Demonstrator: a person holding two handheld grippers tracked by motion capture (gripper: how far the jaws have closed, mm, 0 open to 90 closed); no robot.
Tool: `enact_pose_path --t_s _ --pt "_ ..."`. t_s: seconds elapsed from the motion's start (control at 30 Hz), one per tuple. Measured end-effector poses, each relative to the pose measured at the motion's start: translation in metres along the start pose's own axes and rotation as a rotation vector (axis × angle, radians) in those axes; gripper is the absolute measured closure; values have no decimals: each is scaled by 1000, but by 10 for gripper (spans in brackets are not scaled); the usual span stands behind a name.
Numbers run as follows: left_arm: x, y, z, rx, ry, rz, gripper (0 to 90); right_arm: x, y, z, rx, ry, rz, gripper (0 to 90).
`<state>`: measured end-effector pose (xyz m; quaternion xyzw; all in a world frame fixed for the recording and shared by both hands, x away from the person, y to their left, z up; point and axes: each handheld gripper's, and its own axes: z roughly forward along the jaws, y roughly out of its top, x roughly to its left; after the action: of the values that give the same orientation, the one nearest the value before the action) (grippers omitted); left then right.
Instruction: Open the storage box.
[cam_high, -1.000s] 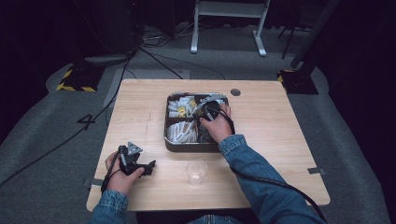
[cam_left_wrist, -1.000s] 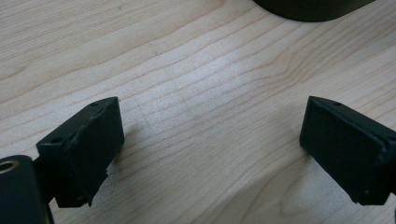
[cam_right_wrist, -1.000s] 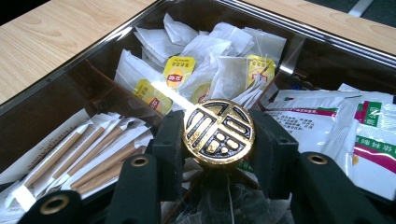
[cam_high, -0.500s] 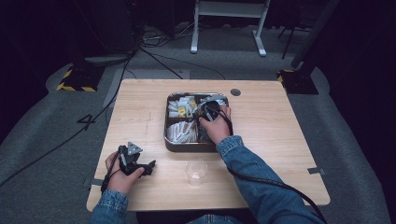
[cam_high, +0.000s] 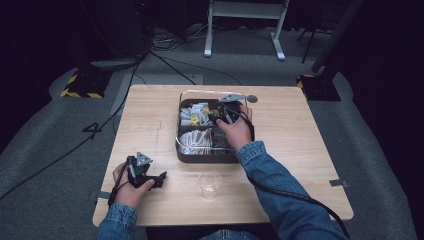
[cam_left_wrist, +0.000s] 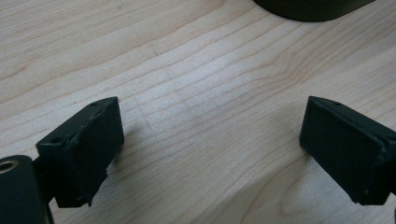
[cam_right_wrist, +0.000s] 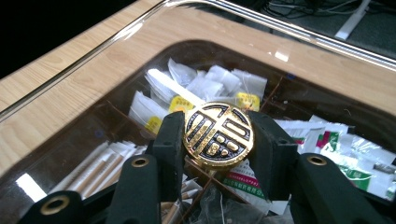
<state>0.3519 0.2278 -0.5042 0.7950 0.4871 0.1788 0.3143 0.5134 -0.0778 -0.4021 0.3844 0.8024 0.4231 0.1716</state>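
A dark compartment box stands mid-table, with white sachets and wrapped sticks in it. Over it is a clear lid with a round gold-and-black knob at its middle. My right gripper is shut on that knob, one black pad on each side. In the high view the right gripper sits above the box and the lid's rim rides a little above the box's far edge. My left gripper rests on the table at the front left, open, with bare wood between its pads.
A clear plastic cup stands upright on the wooden table, just in front of the box. A small dark disc lies by the box's far right corner. Cables trail off the table's front right and over the floor behind.
My right gripper has risen with the knob in it, and the clear lid has come up off the box with it. The left gripper has stayed put.
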Motion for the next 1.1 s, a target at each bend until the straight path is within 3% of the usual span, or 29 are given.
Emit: enact_pose_path --t_s 0.47,0.9,1.1 --pt "0 1 1 -3 -7 0 51 -5 11 -47 -54 30 -46 590" --pt "0 1 1 -2 -5 3 50 -9 9 -77 -82 38 -71 590" --pt "0 1 1 -2 -6 -3 54 -20 2 -88 -91 33 -62 590"
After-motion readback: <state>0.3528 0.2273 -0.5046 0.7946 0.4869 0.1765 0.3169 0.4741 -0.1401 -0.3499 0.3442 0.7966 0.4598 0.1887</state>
